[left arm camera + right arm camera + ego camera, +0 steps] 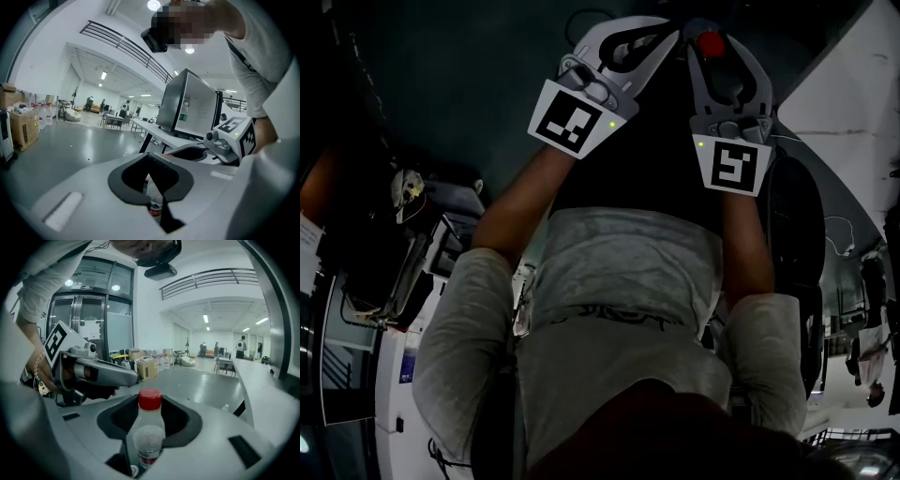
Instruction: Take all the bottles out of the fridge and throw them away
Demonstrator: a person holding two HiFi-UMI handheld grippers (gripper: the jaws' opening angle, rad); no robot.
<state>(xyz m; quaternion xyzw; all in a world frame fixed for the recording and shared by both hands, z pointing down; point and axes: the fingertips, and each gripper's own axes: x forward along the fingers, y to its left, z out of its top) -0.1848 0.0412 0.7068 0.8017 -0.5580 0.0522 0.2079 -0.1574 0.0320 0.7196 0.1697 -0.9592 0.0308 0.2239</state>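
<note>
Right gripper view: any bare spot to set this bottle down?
Open grey floor between the cardboard boxes and the white table is bare for the bottle. The table's near top looks bare too. Crowded: wall by the boxes; left gripper at left.

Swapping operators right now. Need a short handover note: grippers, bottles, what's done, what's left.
Left gripper: shut on a red-label bottle.
Right gripper: shut on a red-capped bottle.
Both grippers are held close together in front of the person's torso.
Fridge: on a table across the room. A third bottle seems to stand inside it.
Done: two bottles are out and in hand.
Left: bin both (no bin in any view), then probably return to the fridge for what remains.
</note>
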